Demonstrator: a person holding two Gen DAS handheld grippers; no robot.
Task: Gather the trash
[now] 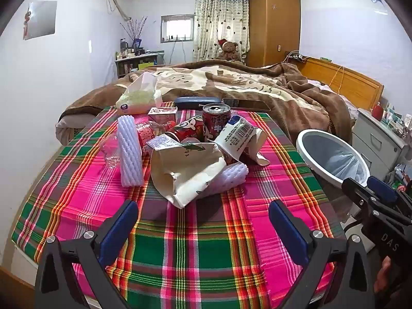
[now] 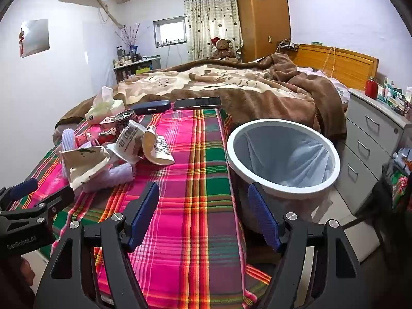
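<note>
A heap of trash lies on the plaid cloth (image 1: 180, 244): a crumpled cream paper bag (image 1: 185, 170), a white foam net sleeve (image 1: 130, 152), a red drink can (image 1: 215, 121), a crushed white paper cup (image 1: 235, 136) and a clear plastic wrapper (image 1: 110, 152). My left gripper (image 1: 203, 221) hovers open just short of the paper bag, nothing between its blue pads. My right gripper (image 2: 203, 213) stands open over the cloth's right edge, next to the white-rimmed trash bin (image 2: 283, 190) with its grey liner. The heap (image 2: 113, 152) lies to its left.
A tissue pack (image 1: 139, 100), a dark glasses case (image 1: 198, 102) and a phone (image 2: 197, 103) lie at the cloth's far edge, against a brown blanket (image 2: 244, 90). A grey drawer unit (image 2: 370, 139) stands right of the bin. The left gripper (image 2: 31, 198) shows at the right wrist view's left edge.
</note>
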